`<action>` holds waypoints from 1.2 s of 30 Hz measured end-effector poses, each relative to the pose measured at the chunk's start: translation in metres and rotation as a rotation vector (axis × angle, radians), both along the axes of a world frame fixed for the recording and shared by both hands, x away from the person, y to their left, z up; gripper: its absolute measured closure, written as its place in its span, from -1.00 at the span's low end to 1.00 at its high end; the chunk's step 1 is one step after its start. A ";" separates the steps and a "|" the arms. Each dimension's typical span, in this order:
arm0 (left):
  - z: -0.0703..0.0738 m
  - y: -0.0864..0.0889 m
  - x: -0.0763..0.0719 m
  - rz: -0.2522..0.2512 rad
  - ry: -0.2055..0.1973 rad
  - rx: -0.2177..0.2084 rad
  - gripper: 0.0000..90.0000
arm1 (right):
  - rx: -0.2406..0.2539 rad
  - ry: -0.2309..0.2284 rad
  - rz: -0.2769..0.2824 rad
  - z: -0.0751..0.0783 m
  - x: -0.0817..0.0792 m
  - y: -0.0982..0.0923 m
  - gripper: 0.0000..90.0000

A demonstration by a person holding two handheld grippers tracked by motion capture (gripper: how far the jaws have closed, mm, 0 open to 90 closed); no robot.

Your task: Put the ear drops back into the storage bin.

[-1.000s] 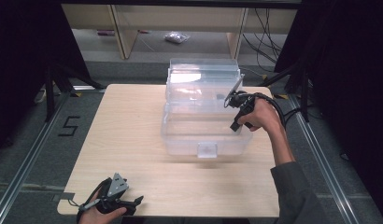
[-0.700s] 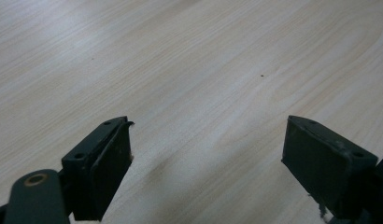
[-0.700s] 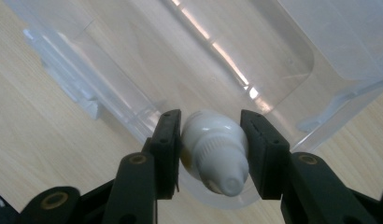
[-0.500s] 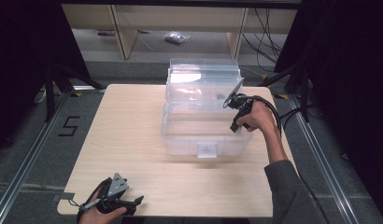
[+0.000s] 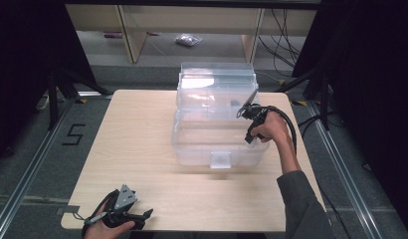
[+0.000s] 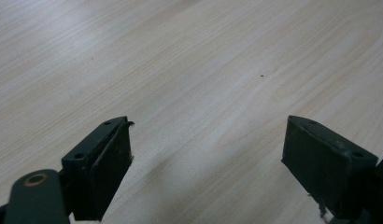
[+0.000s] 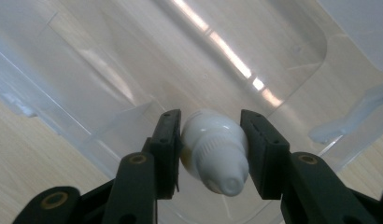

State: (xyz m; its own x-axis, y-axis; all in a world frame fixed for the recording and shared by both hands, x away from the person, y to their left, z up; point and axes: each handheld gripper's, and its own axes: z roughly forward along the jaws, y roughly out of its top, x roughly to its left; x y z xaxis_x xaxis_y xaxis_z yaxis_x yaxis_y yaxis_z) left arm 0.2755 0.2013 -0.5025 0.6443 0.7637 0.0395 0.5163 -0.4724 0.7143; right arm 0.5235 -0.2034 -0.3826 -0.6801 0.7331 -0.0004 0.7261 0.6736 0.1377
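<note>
A small white squeeze bottle with a ribbed collar and a rounded nozzle cap sits clamped between the two black jaws of the right gripper; the pads press on its sides, cap end toward the camera. Below and beyond it lies the inside of a clear plastic storage bin, its floor and rounded corner showing through to the wood underneath. In the high view the right gripper hangs over the bin's right rim, tipped down into the opening, with the bin's clear lid standing raised at the far side.

As I judge it, the pick is done and the carry is nearly done: the bottle is held above the bin's interior, not yet resting on the floor. What is left is to lower it the rest of the way, open the jaws and draw the gripper out; closing the lid may follow, though nothing here settles that.

The left gripper takes no part. Its jaws stand wide apart with nothing between them, just over the bare light wooden table, and in the high view it rests at the table's near left edge, well apart from the bin.
</note>
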 end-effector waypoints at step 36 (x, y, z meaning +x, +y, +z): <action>0.000 0.000 0.000 -0.003 0.005 0.002 -0.67 | -0.019 0.021 -0.013 -0.034 0.009 0.001 0.34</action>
State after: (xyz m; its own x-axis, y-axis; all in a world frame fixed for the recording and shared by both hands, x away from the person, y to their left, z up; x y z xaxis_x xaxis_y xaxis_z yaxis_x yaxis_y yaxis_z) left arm 0.2757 0.2013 -0.5029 0.6469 0.7617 0.0378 0.5182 -0.4754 0.7110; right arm 0.5321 -0.2028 -0.4167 -0.6707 0.7418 -0.0003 0.7373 0.6666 0.1097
